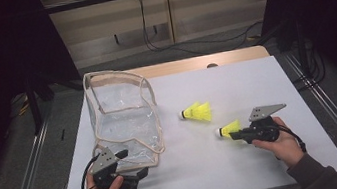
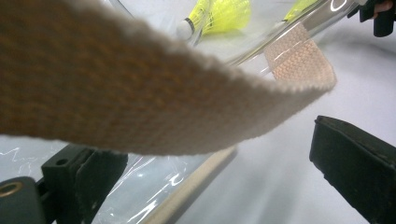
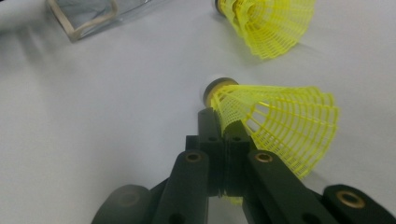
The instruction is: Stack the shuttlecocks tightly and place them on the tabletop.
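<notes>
Right gripper (image 3: 224, 135) clamped shut on the nearer yellow shuttlecock's (image 3: 280, 126) mesh skirt. Left gripper (image 2: 224, 154) gaping around the clear bag's (image 1: 124, 116) webbing rim. Lift gently, avoid crushing the skirt, aim for the bag mouth.

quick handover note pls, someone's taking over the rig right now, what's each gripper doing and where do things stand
Right gripper: shut on the near shuttlecock, pinching its yellow skirt; the shuttlecock is low over the table, and whether it still rests there cannot be told.
Left gripper: jaws open at the near edge of the clear bag, its woven trim strap lying across the gap, not clamped.
Second shuttlecock: lies loose on the table, between the bag and the right gripper.
Done: the first shuttlecock is gripped.
Left, likely: hold the bag open, drop in the gripped shuttlecock, then fetch the second.
</notes>
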`<action>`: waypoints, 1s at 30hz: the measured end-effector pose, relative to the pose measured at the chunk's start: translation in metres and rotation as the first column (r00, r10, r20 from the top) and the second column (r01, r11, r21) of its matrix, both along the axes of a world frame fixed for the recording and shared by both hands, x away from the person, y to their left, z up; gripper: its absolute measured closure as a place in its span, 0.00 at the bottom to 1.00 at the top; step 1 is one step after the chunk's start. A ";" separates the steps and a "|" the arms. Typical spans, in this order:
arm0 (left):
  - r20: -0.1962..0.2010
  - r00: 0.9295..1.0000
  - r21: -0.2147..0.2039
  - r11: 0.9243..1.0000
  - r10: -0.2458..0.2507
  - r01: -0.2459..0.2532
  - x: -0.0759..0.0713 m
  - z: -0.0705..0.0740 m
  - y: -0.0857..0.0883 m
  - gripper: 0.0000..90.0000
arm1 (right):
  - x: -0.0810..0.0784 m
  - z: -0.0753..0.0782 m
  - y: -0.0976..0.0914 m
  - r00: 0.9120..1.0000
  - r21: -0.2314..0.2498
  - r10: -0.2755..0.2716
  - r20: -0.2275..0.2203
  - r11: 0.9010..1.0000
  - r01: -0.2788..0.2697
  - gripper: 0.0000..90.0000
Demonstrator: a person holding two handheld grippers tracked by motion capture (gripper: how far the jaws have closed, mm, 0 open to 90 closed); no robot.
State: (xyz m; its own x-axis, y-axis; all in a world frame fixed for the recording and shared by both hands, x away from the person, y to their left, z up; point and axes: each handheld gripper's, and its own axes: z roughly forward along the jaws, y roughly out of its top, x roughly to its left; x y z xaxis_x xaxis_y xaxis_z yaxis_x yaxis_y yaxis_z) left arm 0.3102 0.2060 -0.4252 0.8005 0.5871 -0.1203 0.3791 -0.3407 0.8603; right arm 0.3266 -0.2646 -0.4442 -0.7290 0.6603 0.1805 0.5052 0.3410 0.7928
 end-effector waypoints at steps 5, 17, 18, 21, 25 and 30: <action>0.000 1.000 0.003 1.000 -0.001 0.001 0.000 0.000 0.000 0.05 | 0.001 0.003 -0.005 0.999 0.021 -0.029 0.013 0.999 0.029 0.99; 0.000 1.000 0.003 1.000 0.001 -0.001 0.000 0.000 0.000 0.05 | 0.003 0.006 -0.008 0.996 0.053 -0.077 0.035 0.996 0.075 0.99; 0.001 1.000 0.003 1.000 0.000 0.000 0.000 0.000 0.000 0.05 | 0.004 0.006 -0.009 0.996 0.057 -0.080 0.035 0.995 0.078 0.99; 0.001 1.000 0.001 1.000 0.002 -0.002 0.000 0.000 0.000 0.05 | 0.004 0.008 -0.009 0.995 0.062 -0.087 0.040 0.994 0.084 0.99; 0.000 1.000 0.004 1.000 0.001 -0.001 0.000 0.000 0.000 0.05 | 0.006 0.009 -0.009 0.995 0.066 -0.092 0.046 0.994 0.089 0.99; 0.001 1.000 0.002 1.000 0.002 -0.002 -0.001 0.000 0.000 0.05 | 0.008 0.010 -0.009 0.993 0.072 -0.100 0.054 0.993 0.096 0.99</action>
